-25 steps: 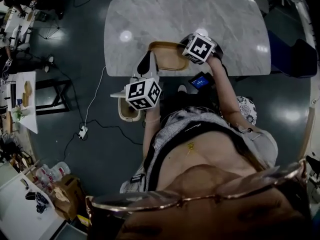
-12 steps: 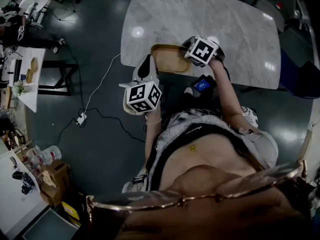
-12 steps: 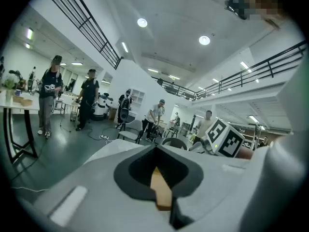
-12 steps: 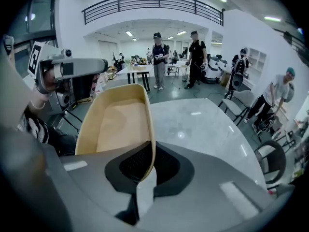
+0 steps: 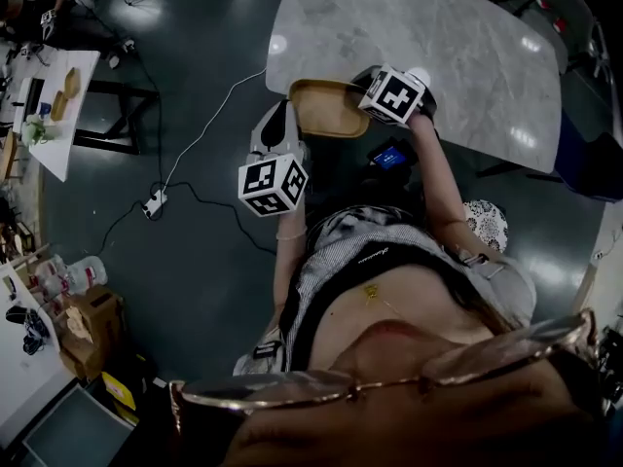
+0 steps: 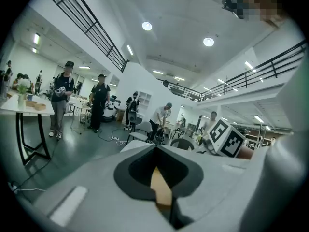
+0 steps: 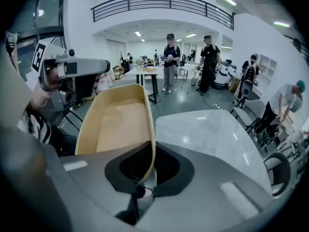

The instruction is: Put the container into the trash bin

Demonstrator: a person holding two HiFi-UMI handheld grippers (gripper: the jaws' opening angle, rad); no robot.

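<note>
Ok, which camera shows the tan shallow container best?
The right gripper view: the tan shallow container fills it, rim pinched by the right gripper. The head view shows it small, partly covered; the left gripper view, only a tan sliver.

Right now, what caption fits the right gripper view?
Right hand-held gripper clamped on the rim of the tan container, beside a marble table.

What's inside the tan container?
Nothing that shows: the container looks bare inside. The right gripper holding its rim covers the near end.
</note>
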